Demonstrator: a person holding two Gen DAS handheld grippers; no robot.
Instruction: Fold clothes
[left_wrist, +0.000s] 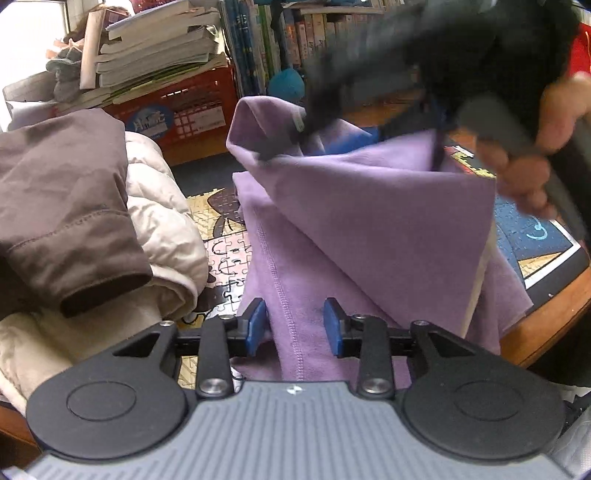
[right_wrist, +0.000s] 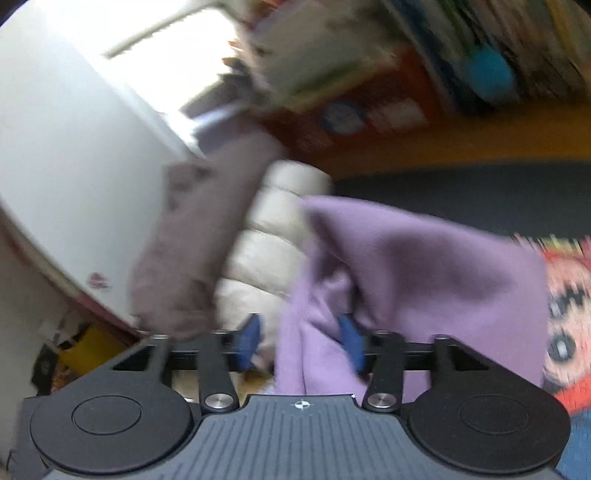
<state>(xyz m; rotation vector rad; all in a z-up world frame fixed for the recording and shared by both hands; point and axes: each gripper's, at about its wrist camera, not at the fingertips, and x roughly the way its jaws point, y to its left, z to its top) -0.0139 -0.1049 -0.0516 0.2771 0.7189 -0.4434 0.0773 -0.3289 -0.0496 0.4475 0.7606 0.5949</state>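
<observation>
A purple garment (left_wrist: 354, 229) lies on the puzzle-covered table, its upper layer lifted into a tent. My left gripper (left_wrist: 294, 326) is open, its blue pads either side of the garment's stitched near fold. My right gripper shows in the left wrist view (left_wrist: 373, 136), blurred, up at the lifted far part of the purple cloth with a hand behind it. In the blurred right wrist view the purple cloth (right_wrist: 406, 266) hangs across the right gripper (right_wrist: 301, 343), whose blue pads stand apart with cloth draped over the right pad.
A brown jacket (left_wrist: 62, 199) over a cream padded coat (left_wrist: 162, 206) lies on the left. A red crate (left_wrist: 184, 110) with stacked books stands behind, bookshelves beyond. The table's wooden edge (left_wrist: 554, 332) runs at the right.
</observation>
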